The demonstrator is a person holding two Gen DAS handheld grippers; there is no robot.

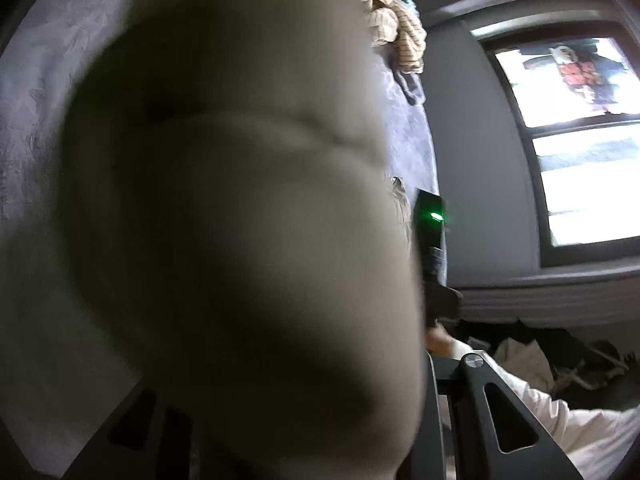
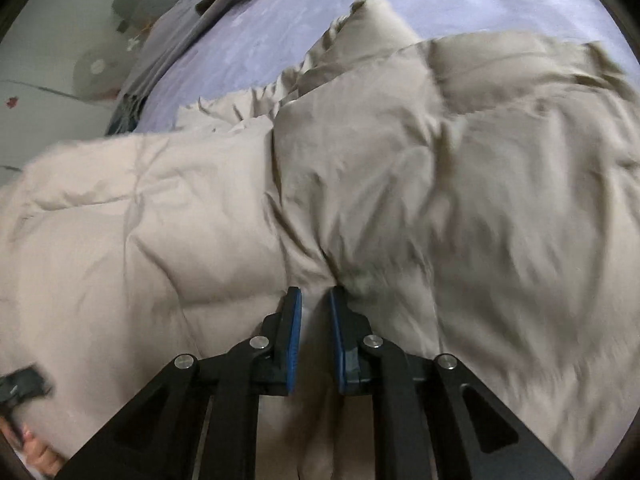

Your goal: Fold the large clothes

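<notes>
item: coat [image 2: 360, 168], beige, padded, quilted. lying spread over the bed [image 2: 280, 32], which is wearing a lilac cover; bulk of the coat is sitting toward the near edge, with one puffed part reaching up toward the bed's middle.

right claw [image 2: 316, 300]: black frame, blue pads [image 2: 294, 340]. the fingers are standing slightly apart with a pinch of coat fabric running between them; the jaws are gripping that fold, and creases are radiating from the tips.

left claw [image 1: 400, 420]: mostly hidden. coat fabric is filling nearly the whole left wrist view, blurred and dark, pressed up close to the lens. only one black finger arm [image 1: 504, 412] is showing at lower right; whether the jaws are together or apart, i cannot tell.

other gripper body, seen from the left wrist view: black, with a green light [image 1: 435, 216] glowing, beside the coat's edge.

also present: striped clothes [image 1: 396, 20] heaped at the bed's far edge; window [image 1: 580, 140], bright, on a grey wall; dark and pale clothes [image 1: 560, 356] piled below the window; white sleeve [image 1: 580, 428] at lower right.
</notes>
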